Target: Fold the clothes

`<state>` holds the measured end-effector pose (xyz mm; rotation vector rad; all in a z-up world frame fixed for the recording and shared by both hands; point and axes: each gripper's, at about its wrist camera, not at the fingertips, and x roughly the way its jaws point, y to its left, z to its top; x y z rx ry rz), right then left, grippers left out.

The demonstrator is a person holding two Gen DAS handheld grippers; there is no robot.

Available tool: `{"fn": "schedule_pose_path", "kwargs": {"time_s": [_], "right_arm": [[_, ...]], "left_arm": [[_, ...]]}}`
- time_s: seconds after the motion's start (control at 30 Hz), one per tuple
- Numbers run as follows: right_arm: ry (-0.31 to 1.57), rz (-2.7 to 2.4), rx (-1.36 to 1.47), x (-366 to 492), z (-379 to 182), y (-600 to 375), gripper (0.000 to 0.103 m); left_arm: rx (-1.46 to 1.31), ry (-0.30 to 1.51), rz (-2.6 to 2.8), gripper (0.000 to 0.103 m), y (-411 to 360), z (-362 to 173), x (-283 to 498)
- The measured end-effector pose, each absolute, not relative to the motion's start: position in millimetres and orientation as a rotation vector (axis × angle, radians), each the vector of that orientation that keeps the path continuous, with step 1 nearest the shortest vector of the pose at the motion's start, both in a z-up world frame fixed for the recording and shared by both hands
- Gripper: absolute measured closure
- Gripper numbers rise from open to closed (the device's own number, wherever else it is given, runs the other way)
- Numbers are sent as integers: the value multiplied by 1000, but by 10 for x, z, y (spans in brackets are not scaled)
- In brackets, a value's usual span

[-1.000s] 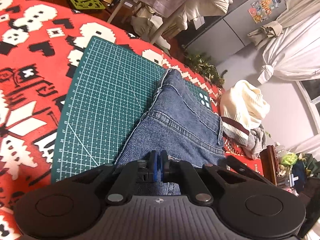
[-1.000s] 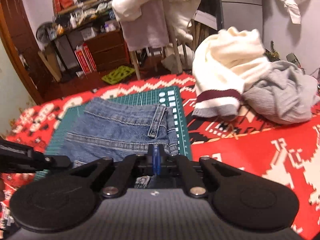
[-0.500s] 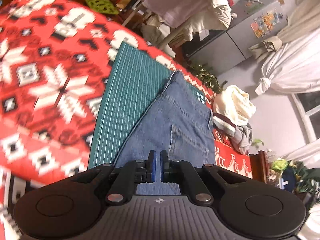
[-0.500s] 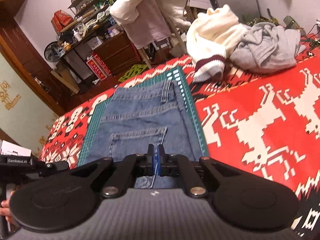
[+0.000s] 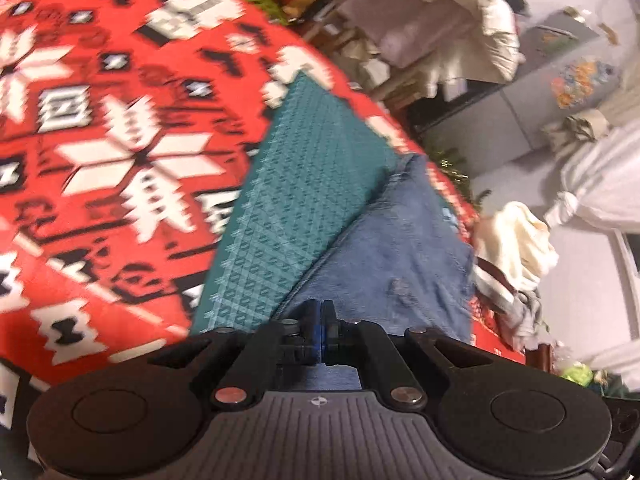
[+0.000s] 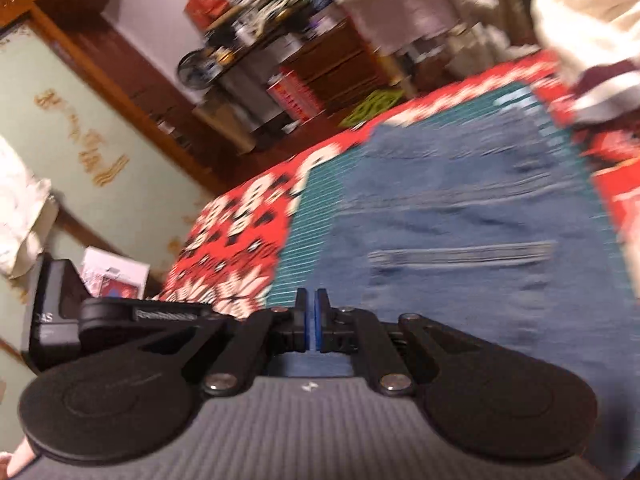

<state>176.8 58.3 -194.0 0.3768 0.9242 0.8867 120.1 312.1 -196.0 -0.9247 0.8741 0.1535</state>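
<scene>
Blue jeans lie flat on the green cutting mat, waistband toward the far end; a back pocket shows in the right wrist view. My left gripper is shut on the near denim edge, left side of the garment. In the right wrist view the jeans stretch away from my right gripper, whose pads are pressed together on the near edge of the denim. Both views are motion-blurred. The left gripper body shows at the left of the right wrist view.
A red patterned blanket covers the surface around the mat. A cream sweater with a maroon stripe and a grey garment lie past the jeans on the right. Behind are a chair draped in clothes, shelves and a fridge.
Both grippers have pulled back toward me and risen, still shut on the denim, so more of the jeans and blanket now shows ahead. The views have tilted and blurred.
</scene>
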Motion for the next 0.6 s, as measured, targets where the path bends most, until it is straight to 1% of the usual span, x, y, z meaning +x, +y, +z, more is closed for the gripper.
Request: {"fn": "schedule_pose_path", "kwargs": {"time_s": [0.17,0.27,0.6], "right_arm": [[975,906,342,1881,-2090,962,100],[996,887,353,1959,-2213,1028,103],[933,828,378,2194,-2311,1093,103]], "left_arm": [[-946,896,185,100,3148,-1947,1136],[-964,904,191,100,3164,-1956,1100],[-969,925,217,100,3201,-1960,1019]]}}
